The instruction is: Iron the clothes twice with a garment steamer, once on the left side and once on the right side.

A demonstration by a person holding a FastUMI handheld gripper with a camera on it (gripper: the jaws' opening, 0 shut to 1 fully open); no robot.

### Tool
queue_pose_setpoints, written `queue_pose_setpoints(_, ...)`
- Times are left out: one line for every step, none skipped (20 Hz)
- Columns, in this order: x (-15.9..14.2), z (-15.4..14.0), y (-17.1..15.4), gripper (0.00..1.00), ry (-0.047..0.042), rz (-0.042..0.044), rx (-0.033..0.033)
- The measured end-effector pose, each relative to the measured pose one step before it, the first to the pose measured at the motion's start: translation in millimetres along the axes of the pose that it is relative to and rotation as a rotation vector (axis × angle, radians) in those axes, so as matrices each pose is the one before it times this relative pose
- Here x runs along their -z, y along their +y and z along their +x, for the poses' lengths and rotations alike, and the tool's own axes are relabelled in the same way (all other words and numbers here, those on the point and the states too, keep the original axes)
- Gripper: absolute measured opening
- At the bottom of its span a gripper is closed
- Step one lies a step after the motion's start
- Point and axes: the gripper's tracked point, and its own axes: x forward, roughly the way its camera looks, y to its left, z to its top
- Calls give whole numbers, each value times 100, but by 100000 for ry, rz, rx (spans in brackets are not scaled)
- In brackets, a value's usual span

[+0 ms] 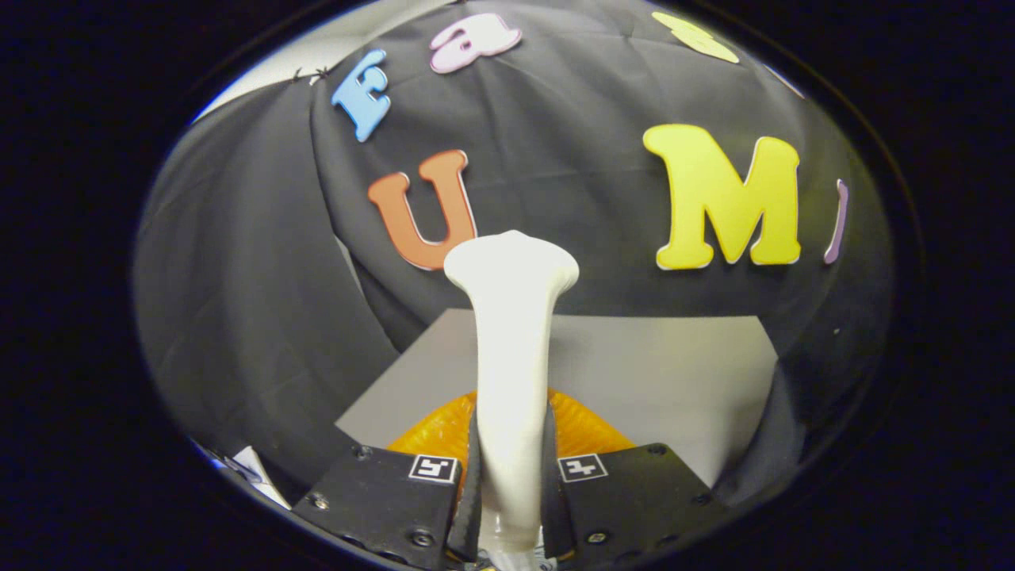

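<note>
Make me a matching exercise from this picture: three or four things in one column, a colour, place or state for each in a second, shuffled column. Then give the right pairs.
Things:
1. garment steamer
2. orange garment
3. table
4. claw

Descriptions:
A. pale grey, flat, running ahead to the booth's wall
B. shut on the cream handle, one finger pressing each side
C. cream-white, standing up from between the fingers, flaring wide at its far end
D. lying on the grey surface just ahead of the fingers, behind the cream handle

Pairs: 1-C, 2-D, 3-A, 4-B
</note>
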Motion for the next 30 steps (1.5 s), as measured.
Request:
queue_pose_setpoints(-830, -1735, 238, 33, -2879, -174, -1340)
queue_pose_setpoints(-652, -1390, 123, 33, -2573, -337, -1232)
queue_pose_setpoints(-822, -1563, 231, 33, -3015, -125, -1306)
queue_pose_setpoints(-816, -1739, 86, 33, -3122, -467, -786)
queue_pose_setpoints(-751, -1646, 51, 33, -2610, -525, -273)
queue_pose_setpoints(-564, -1421, 4, 33, -2302, -798, -473)
queue_pose_setpoints(-712, -1593, 34, 33, -2685, -687, -467)
queue_pose_setpoints(-693, -1689, -57, 33, -2573, -663, -134)
queue_pose_setpoints(-531, -1440, -97, 33, -2176, 177, -64)
queue_pose_setpoints(-453, -1677, -308, 33, -2410, -36, 378)
queue_pose_setpoints(-422, -1233, -357, 33, -1918, 81, 822)
queue_pose_setpoints(-453, -1754, -396, 33, -2072, -661, 1351)
queue_pose_setpoints(-577, -1545, -417, 33, -2132, 51, 1084)
queue_pose_setpoints(-512, -1326, -334, 33, -1974, -215, 815)
queue_pose_setpoints(-674, -1757, -601, 33, -2399, -314, 991)
queue_pose_setpoints(-578, -1339, -701, 33, -2327, -454, 985)
queue_pose_setpoints(-753, -1675, -1096, 33, -2675, -843, 1920)
queue_pose_setpoints(-511, -1404, -832, 33, -1838, -803, 2653)
queue_pose_setpoints(-732, -1317, -1121, 33, -1982, -460, 2653)
queue_pose_setpoints(-670, -1308, -1122, 33, -2065, -695, 2959)
queue_pose_setpoints(-1035, -1373, -1621, 33, -2057, -1527, 3315)
queue_pose_setpoints(-714, -1155, -1670, 33, -2381, -1154, 2915)
queue_pose_setpoints(-911, -713, -1579, 33, -1770, -588, 2926)
queue_pose_setpoints(-773, -471, -1713, 33, -1141, -532, 2798)
queue_pose_setpoints(-797, -244, -1433, 33, -1132, 72, 2146)
queue_pose_setpoints(-545, -175, -1252, 33, -425, 41, 2025)
queue_pose_setpoints(-581, 73, -1312, 33, -384, -42, 2019)
queue_pose_setpoints(-462, 159, -1111, 33, -542, -91, 1558)
queue_pose_setpoints(-558, 225, -846, 33, -1348, -58, 921)
queue_pose_setpoints(-454, 351, -948, 33, -1153, -755, 683)
